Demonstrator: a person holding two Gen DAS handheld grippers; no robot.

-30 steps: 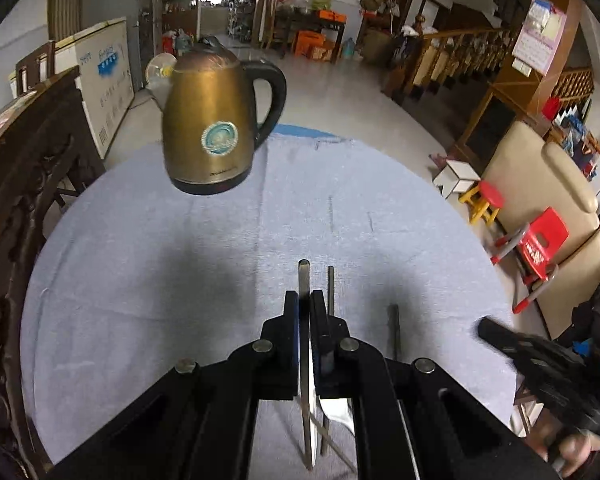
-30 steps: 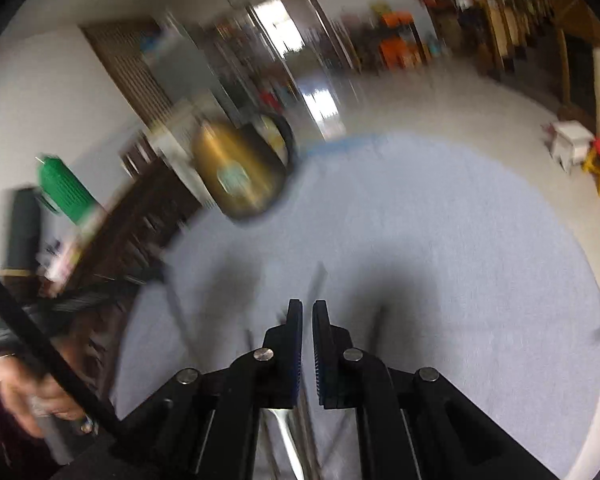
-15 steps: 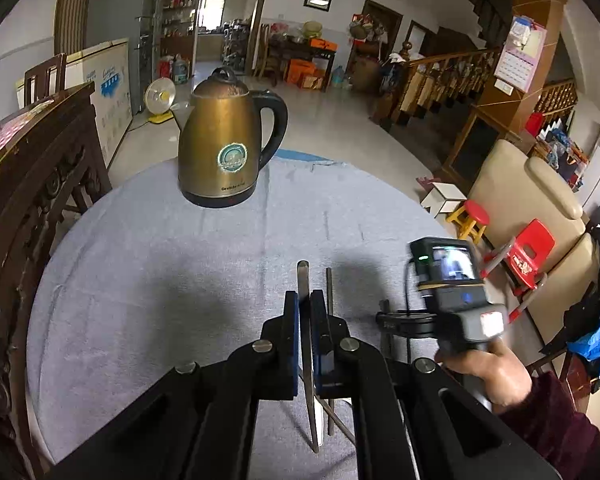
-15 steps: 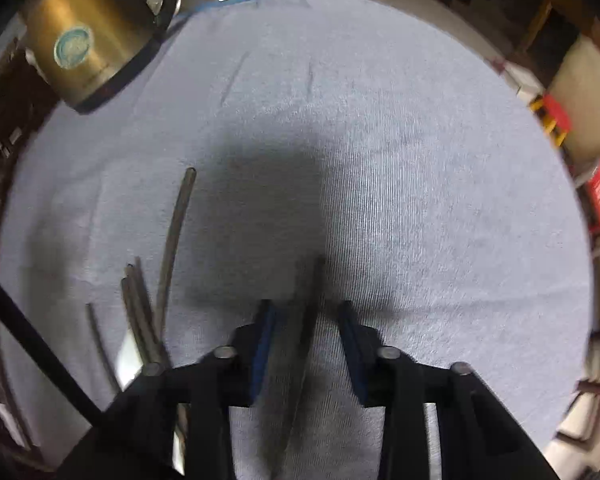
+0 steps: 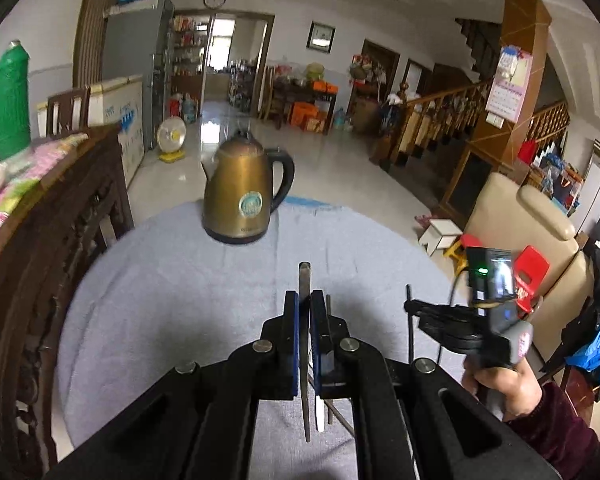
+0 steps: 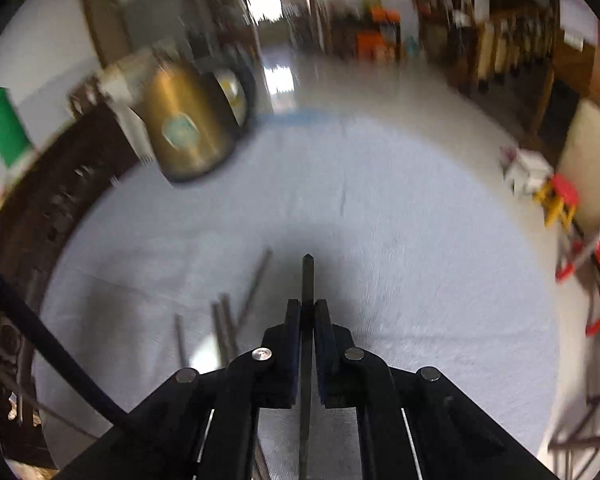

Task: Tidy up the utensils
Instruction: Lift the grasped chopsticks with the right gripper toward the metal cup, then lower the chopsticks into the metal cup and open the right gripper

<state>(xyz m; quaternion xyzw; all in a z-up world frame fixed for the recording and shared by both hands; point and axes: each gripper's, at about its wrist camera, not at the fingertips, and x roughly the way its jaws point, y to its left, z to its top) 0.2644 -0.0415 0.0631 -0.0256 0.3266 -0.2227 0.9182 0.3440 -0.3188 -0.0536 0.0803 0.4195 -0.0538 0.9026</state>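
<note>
- Left wrist view: my left tongs [image 5: 304, 300] are clamped on a slim metal utensil handle [image 5: 304, 280], which pokes out past the tips and runs back between the pads, held above the table [image 5: 160, 288].
- Just beside the right pad, more metal utensils [image 5: 329, 308] lie on the grey cloth, mostly hidden under the tongs.
- A brass-coloured electric kettle [image 5: 242, 196] stands upright at the far edge of the table, well apart from the utensils.
- At the right, my right hand [image 5: 504, 388] holds the right tongs [image 5: 410, 308], which pinch a thin dark utensil [image 5: 410, 340].
- A green thermos [image 5: 6, 104] stands on the carved wooden cabinet to the left.
- Right wrist view, blurred: my right tongs [image 6: 308, 308] are closed on a dark, narrow utensil handle [image 6: 307, 276] whose tip sticks out ahead of the pads.
- To the left of the tongs, several loose utensils [image 6: 224, 320] lie close together on the table [image 6: 420, 240].
- The kettle [image 6: 184, 124] shows smeared at the upper left.
</note>
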